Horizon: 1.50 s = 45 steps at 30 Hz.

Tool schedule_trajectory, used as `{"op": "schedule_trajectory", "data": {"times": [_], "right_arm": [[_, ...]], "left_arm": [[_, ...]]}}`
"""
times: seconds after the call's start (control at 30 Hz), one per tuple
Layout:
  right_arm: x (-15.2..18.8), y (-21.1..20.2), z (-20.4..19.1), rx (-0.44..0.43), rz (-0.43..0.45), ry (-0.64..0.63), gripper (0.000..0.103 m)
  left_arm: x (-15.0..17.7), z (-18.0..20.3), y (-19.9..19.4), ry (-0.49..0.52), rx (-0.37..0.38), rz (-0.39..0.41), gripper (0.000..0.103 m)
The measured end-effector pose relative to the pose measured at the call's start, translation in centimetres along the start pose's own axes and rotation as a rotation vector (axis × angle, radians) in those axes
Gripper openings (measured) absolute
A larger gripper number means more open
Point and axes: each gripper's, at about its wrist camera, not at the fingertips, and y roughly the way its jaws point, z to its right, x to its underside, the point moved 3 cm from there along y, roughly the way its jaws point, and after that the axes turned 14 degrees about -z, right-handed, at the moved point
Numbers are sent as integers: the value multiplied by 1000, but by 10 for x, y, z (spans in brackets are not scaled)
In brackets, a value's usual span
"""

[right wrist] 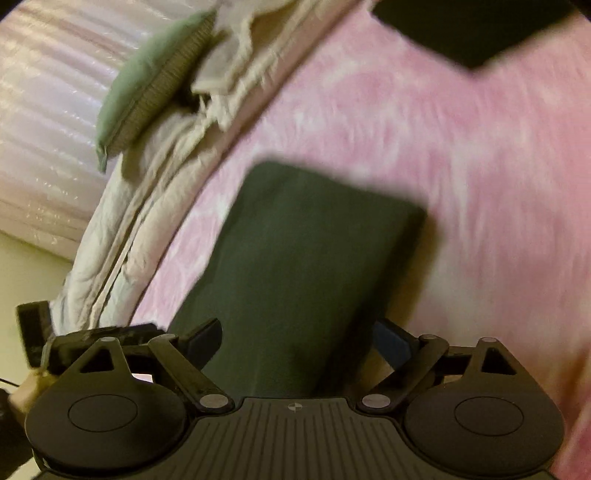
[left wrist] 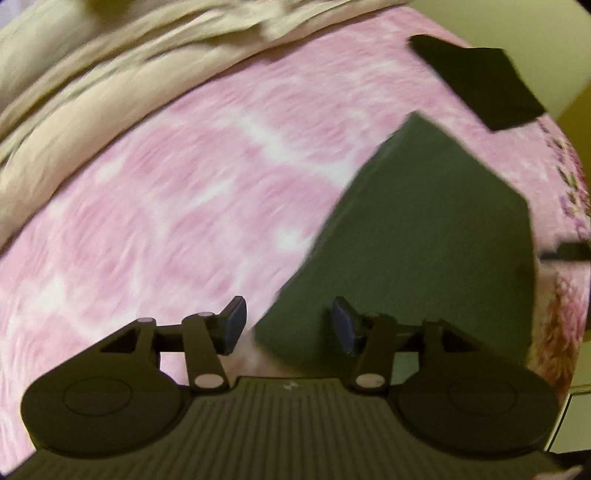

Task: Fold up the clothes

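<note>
Our left gripper (left wrist: 290, 325) had its blue-padded fingers (left wrist: 234, 325) spread apart with nothing between them, hovering over the near corner of the folded dark green garment (left wrist: 424, 240), whose edge passed under the gap without being pinched. Our right gripper (right wrist: 297, 341) was likewise held wide, its fingers (right wrist: 205, 338) on either side of the garment's (right wrist: 295, 266) near end; whether the pads touched the cloth we could not tell, since blur softened the edges. The garment lay flat as a neat rectangle on the pink and white patterned bedspread (left wrist: 166, 206), reaching away from both grippers. Beyond it, a second folded dark piece (left wrist: 480, 85) rested on the same spread, well apart from the green one; in the right wrist view it (right wrist: 469, 29) showed only at the top edge. Along the far side of the bed ran a rumpled cream blanket (right wrist: 140, 229), and a pale green cushion (right wrist: 147, 81) leaned above it. At the right view's left edge the other gripper's body (right wrist: 110, 336) was partly visible.
</note>
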Motion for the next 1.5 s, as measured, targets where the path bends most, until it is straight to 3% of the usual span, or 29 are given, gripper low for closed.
{"op": "schedule_trajectory", "data": {"times": [0.1, 0.2, 0.33, 0.43, 0.47, 0.53, 0.57, 0.63, 0.73, 0.9, 1.07, 1.13, 1.2, 1.37, 1.4, 1.43, 1.47, 1.5], "right_arm": [[40, 25, 1, -10, -36, 80, 92], [74, 49, -2, -25, -45, 130, 92], [95, 72, -11, -21, 27, 110, 91], [90, 77, -9, -16, 60, 133, 90], [88, 79, -8, -15, 71, 141, 85], [85, 83, -6, -11, 92, 157, 60], [84, 84, -5, -10, 103, 165, 55], [81, 86, -3, -8, 113, 179, 36], [72, 72, -4, -10, 58, 168, 22], [44, 25, -6, 94, -53, 53, 16], [-9, -26, 22, 280, -245, -129, 16], [-31, -44, 33, 353, -256, -197, 11], [-61, -61, 45, 405, -257, -259, 11], [-76, -90, 72, 322, -152, -212, 12], [-70, -93, 75, 292, -127, -187, 25], [-55, -92, 75, 249, -104, -146, 57], [-39, -91, 76, 207, -81, -105, 71], [-24, -90, 77, 164, -58, -63, 74]], "left_arm": [[6, -11, 12, -3, 40, -12, 46], [2, -10, 22, 58, 112, -6, 46], [-7, -12, 42, 136, 166, -39, 49], [-10, -15, 52, 157, 199, -66, 48], [-10, -15, 54, 169, 202, -71, 46], [-10, -12, 57, 193, 204, -77, 41], [-9, -10, 57, 200, 198, -76, 40], [-8, -8, 57, 205, 188, -76, 39], [-5, -6, 52, 186, 186, -83, 36], [18, 18, 44, 110, 251, -140, 31], [64, 95, 49, 19, 351, -178, 29], [69, 120, 53, -41, 302, -171, 33], [71, 137, 56, -110, 216, -160, 33], [73, 131, 40, -201, 202, -157, 33], [71, 127, 35, -199, 208, -163, 33], [67, 123, 29, -184, 203, -160, 33], [62, 120, 22, -168, 196, -156, 34], [55, 116, 18, -142, 186, -151, 35]]}}
